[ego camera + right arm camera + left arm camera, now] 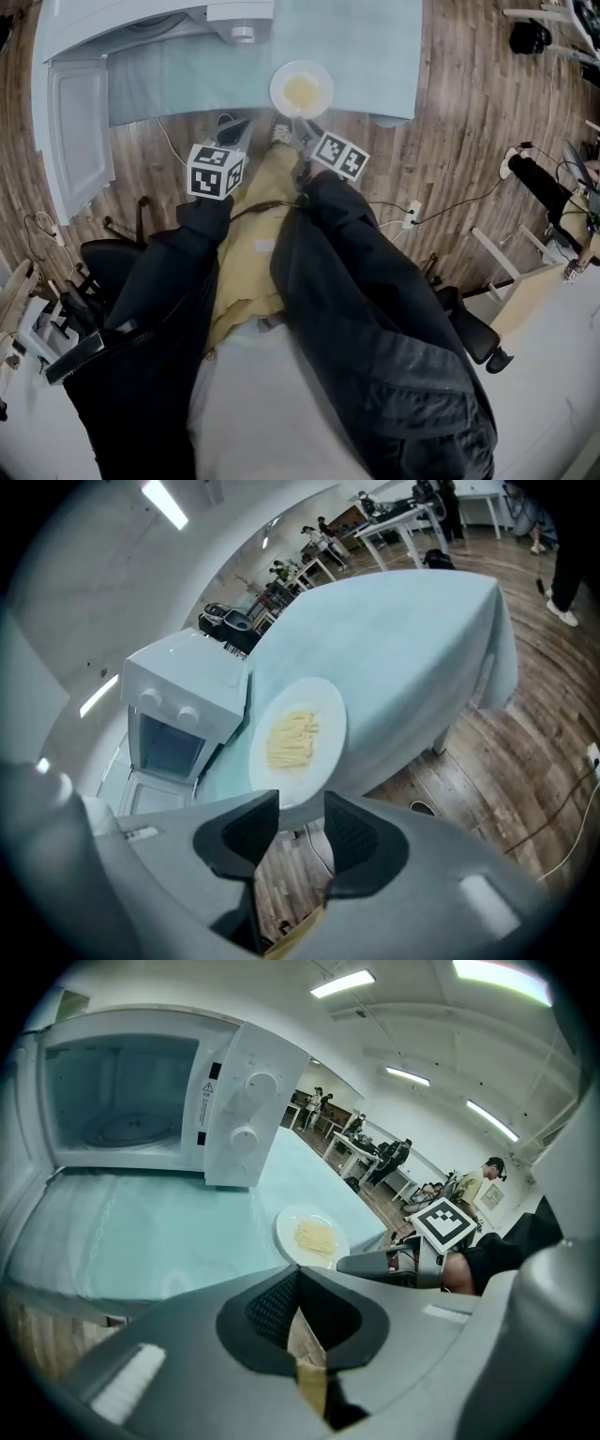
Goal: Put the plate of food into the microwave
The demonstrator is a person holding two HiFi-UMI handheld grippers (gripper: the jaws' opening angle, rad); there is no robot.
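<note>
White plate of food (301, 89) sits at the table (375, 56) edge, outside the open microwave (246, 1101). Right gripper (302, 808), jaws parted and empty, seems just short of its rim: bite squarely. Left gripper (295, 1279) closed, empty.

I see a pale blue cloth-covered table (356, 56) standing on a brown wood-plank floor (459, 141). A white power strip (410, 216) with thin trailing cables lies on the planks to its right. A black office chair (105, 258) sits at left. In the left gripper view, long ceiling strip lights (342, 982) glow, and people at white desks (380, 1159) show far behind.
</note>
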